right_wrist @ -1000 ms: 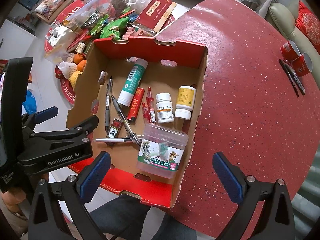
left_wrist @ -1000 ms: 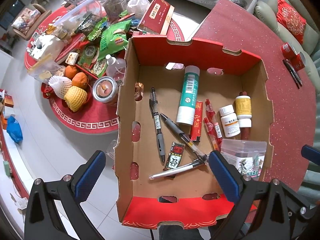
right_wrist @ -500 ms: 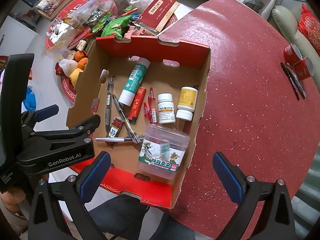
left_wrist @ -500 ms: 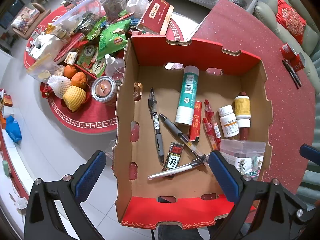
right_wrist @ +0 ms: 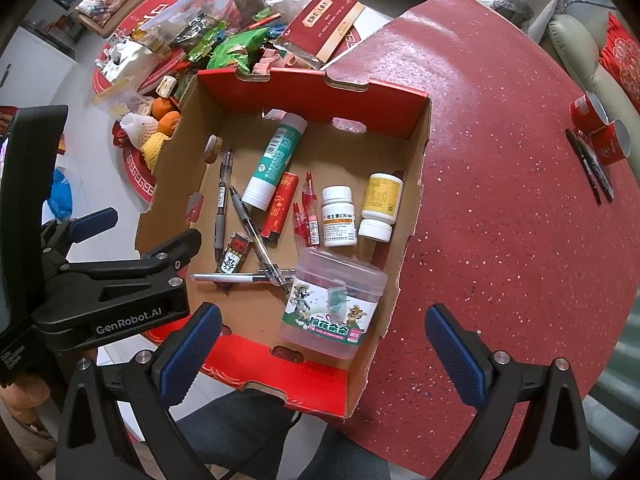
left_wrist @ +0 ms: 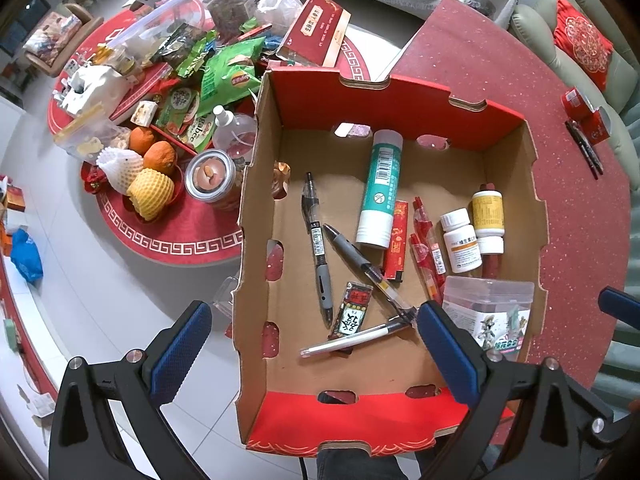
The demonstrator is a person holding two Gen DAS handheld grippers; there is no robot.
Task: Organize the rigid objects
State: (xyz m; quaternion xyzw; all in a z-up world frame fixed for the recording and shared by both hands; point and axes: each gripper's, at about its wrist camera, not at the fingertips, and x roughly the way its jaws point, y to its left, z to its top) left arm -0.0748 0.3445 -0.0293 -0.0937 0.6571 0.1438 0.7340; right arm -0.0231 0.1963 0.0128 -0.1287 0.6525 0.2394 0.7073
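A red-rimmed cardboard box (left_wrist: 260,264) (right_wrist: 416,152) stands on the red table edge. Inside lie a green-and-white tube (left_wrist: 380,188) (right_wrist: 276,160), several pens (left_wrist: 318,246) (right_wrist: 256,240), a red lighter (left_wrist: 396,240), two white pill bottles (left_wrist: 460,246) (right_wrist: 339,216), a yellow-labelled one (right_wrist: 380,204) and a clear cartoon-printed tub (left_wrist: 488,320) (right_wrist: 334,304). My left gripper (left_wrist: 316,354) is open and empty above the box's near end; it also shows in the right wrist view (right_wrist: 120,280). My right gripper (right_wrist: 324,354) is open and empty over the box's near right corner.
A low round red table (left_wrist: 172,236) left of the box is crowded with snack bags, oranges, jars and a red gift box (left_wrist: 316,34). Two red cups (right_wrist: 596,124) and dark pens (right_wrist: 592,168) lie on the speckled red table (right_wrist: 500,200) at right.
Both views have shifted only slightly; the box sits a little more to the left in the left wrist view. Nothing was gripped or released.
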